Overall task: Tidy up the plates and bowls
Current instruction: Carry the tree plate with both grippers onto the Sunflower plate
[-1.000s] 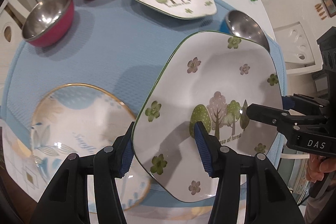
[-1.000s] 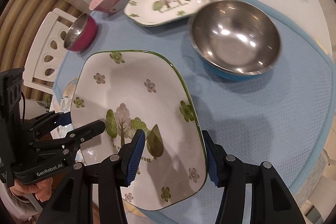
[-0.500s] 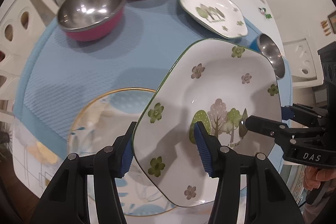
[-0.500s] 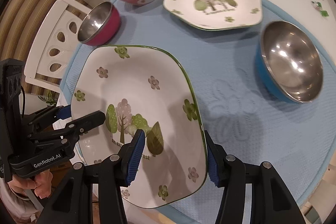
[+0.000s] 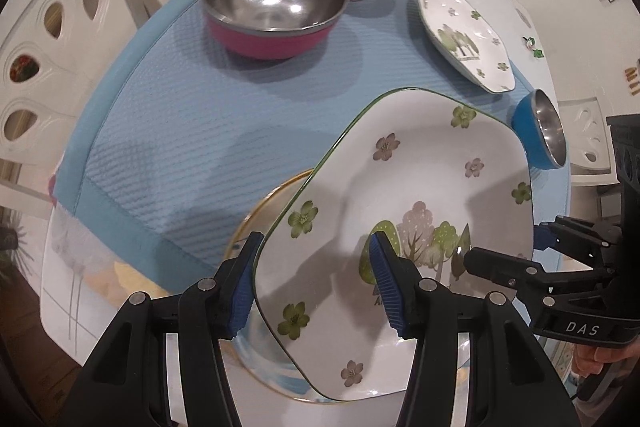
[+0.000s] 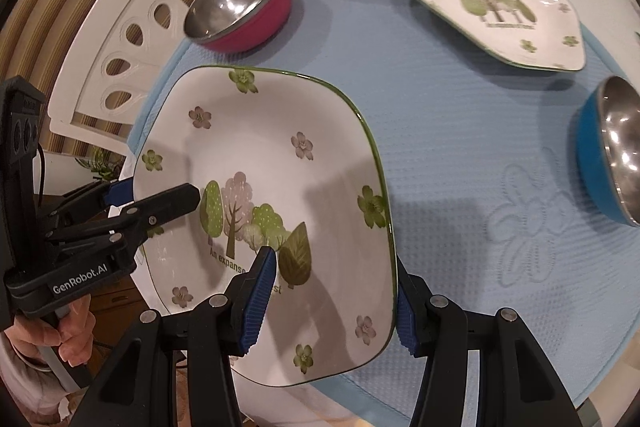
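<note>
White forest plate (image 5: 420,187) clamped between both grippers.

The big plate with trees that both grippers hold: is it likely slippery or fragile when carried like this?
The tree plate looks glazed and shiny, so probably slippery. Each hand-held gripper, left and right, pinches only its rim, so it may tilt. It seems to be ceramic, so a drop onto the gold-rimmed plate could chip both.

both wrist views look down, close over shared forest plate (image 5: 420,195) (image 6: 272,195), from opposite edges.
</note>
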